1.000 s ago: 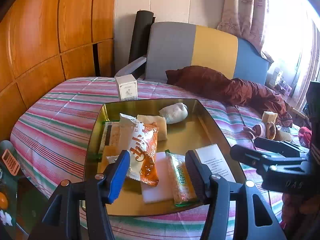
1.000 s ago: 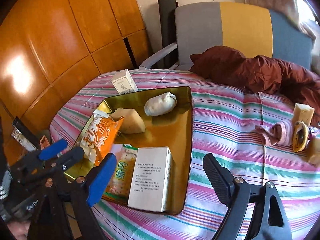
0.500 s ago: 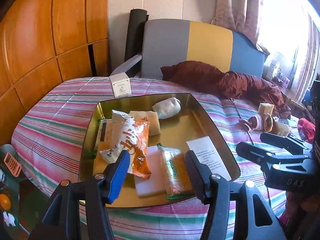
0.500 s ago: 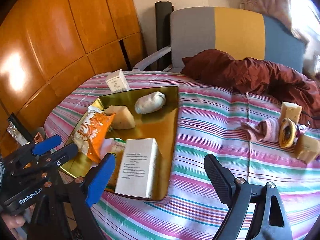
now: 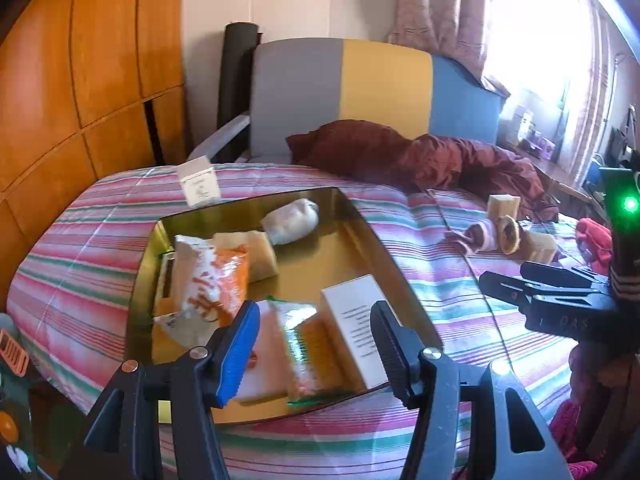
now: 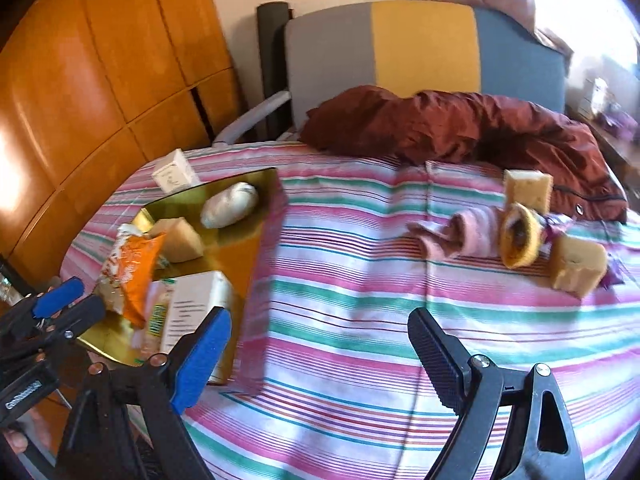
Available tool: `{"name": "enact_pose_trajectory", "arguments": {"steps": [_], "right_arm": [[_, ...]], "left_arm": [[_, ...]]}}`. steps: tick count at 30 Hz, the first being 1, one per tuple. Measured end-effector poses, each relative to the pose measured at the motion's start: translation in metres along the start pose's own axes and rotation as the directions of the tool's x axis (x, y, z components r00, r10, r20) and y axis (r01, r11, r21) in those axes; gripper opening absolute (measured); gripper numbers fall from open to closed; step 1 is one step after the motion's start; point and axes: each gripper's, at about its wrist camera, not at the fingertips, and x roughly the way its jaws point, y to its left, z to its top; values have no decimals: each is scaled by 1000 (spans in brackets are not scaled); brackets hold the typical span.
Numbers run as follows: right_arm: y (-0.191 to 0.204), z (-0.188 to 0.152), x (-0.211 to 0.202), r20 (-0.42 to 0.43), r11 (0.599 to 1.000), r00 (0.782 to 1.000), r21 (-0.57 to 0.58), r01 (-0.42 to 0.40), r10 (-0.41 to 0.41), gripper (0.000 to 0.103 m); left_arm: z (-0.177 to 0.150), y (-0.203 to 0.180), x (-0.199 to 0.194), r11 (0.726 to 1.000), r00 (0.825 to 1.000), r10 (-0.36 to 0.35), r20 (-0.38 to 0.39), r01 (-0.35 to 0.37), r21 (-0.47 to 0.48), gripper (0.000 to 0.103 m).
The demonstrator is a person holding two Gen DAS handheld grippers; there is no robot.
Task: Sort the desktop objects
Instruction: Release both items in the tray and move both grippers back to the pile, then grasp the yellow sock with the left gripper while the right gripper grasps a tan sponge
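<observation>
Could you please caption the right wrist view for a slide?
Open right hand-held gripper above striped cloth, gold tray of snacks alongside.

We see a grey, yellow and blue chair (image 5: 360, 92) at twelve o'clock, wooden panelling (image 5: 80, 80) at ten, and a curtain (image 5: 432, 4) at one.

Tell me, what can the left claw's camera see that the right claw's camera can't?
Only the left camera shows the bright window, a green light and something red. Only the right camera shows a fingertip low at the edge. Both show the gold tray, orange snack bag, pink sock and striped cloth.
</observation>
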Motion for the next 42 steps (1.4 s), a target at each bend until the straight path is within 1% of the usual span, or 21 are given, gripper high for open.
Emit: {"name": "enact_pose_trajectory", "arguments": {"steps": [5,7,11,16,21,23,26,32,34,35,37,39,42], "right_arm": [[-34,1,-6,-10,998,999,59,38,-37,91],[-49,0,-9,-9,995,999,83,52,-52,91],[-84,1,-16,-18,985,993,132,114,-112,91],[-140,4,-30,-31,957,981,214,195,-193,92],[-190,6,-33,-49,916,960,289,278,-276,91],[-205,8,-31,-55,905,952,298,304,-302,86],[-219,11,-24,-64,896,943,297,331,-327,82],[-239,16,-3,-60,890,933,283,357,-355,82],[-245,17,3,-53,894,935,281,351,-350,85],[-247,18,6,-51,895,935,275,352,-352,88],[-249,20,12,-47,900,935,256,352,-352,93],[-249,22,18,-40,904,935,245,350,-352,94],[-251,25,29,-46,901,926,217,376,-376,95]], "left_arm": [[3,-11,3,999,999,-45,-8,45,12,58],[3,-19,4,998,998,-57,-11,57,34,58],[5,-32,8,994,996,-83,-21,84,69,58],[9,-50,14,987,991,-124,-38,128,101,58],[15,-66,23,979,986,-157,-60,163,119,58],[17,-73,26,977,985,-160,-64,168,132,58],[21,-84,32,972,982,-171,-75,181,150,58],[30,-110,43,958,977,-194,-86,207,197,58],[35,-121,48,952,975,-205,-87,220,213,58],[37,-124,50,950,974,-208,-88,223,218,58],[43,-134,55,945,971,-220,-91,235,229,58],[49,-143,60,938,967,-236,-92,251,240,58],[59,-159,68,923,962,-258,-90,273,272,58]]}}
